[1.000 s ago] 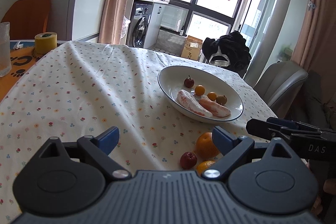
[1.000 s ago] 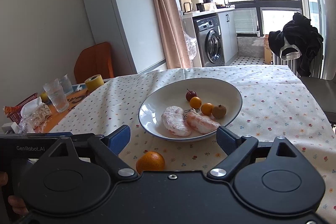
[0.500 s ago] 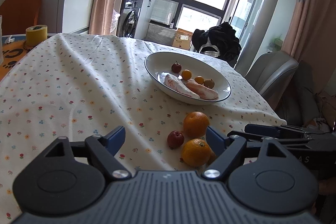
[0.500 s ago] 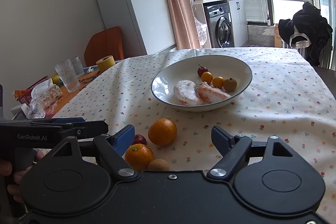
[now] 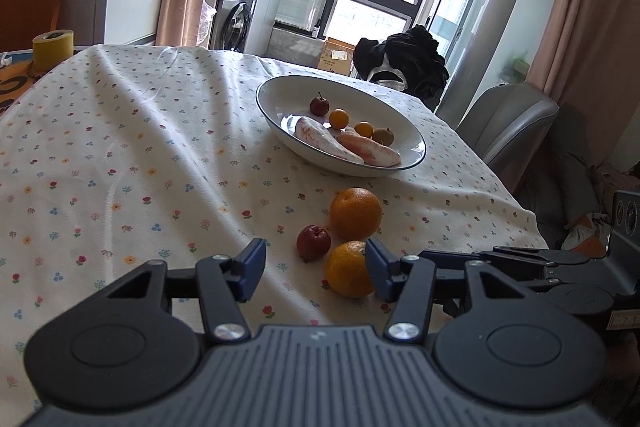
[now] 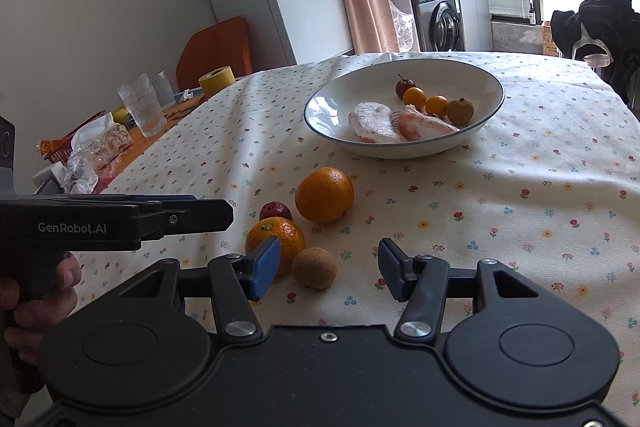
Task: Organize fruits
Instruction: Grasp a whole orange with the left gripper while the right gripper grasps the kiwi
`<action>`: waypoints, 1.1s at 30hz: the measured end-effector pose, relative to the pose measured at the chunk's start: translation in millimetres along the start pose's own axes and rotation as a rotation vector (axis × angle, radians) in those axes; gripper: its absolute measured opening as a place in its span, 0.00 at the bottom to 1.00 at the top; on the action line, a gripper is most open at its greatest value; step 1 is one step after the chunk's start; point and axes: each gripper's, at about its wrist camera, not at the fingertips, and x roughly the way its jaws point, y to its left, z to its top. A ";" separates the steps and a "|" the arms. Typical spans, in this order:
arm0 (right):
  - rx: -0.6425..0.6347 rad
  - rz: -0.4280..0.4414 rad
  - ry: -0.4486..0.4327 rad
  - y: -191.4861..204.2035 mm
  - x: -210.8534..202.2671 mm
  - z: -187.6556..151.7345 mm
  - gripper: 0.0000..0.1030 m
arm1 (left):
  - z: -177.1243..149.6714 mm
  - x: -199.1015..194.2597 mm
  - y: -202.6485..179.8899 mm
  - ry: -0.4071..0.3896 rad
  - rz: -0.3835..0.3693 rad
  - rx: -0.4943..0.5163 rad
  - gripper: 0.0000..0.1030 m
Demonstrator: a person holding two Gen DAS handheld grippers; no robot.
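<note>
Both grippers hang lower over the flowered tablecloth (image 6: 520, 187) than a second ago, so the loose fruit that sat at their edge now lies in full view. The left gripper (image 5: 316, 269) is closing, half-wide, its right pad beside the smaller orange (image 5: 346, 269) without pressing it. The right gripper (image 6: 328, 267) is closing too, the brown round fruit (image 6: 314, 267) between its pads, untouched. The large orange (image 6: 325, 194) and the small red fruit (image 6: 275, 211) sit just beyond, short of the white dark-rimmed bowl (image 6: 492, 99).
</note>
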 end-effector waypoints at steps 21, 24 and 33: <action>0.012 -0.016 0.000 -11.7 -3.0 0.7 0.24 | -3.6 22.6 -16.7 0.033 -0.041 0.034 0.29; 0.021 -0.023 -0.010 -13.9 -3.5 2.7 0.24 | 0.3 18.6 -13.3 0.018 -0.056 0.015 0.16; 0.021 -0.022 -0.031 -15.4 -2.2 11.9 0.24 | 8.9 18.9 -13.8 0.028 -0.054 0.033 0.00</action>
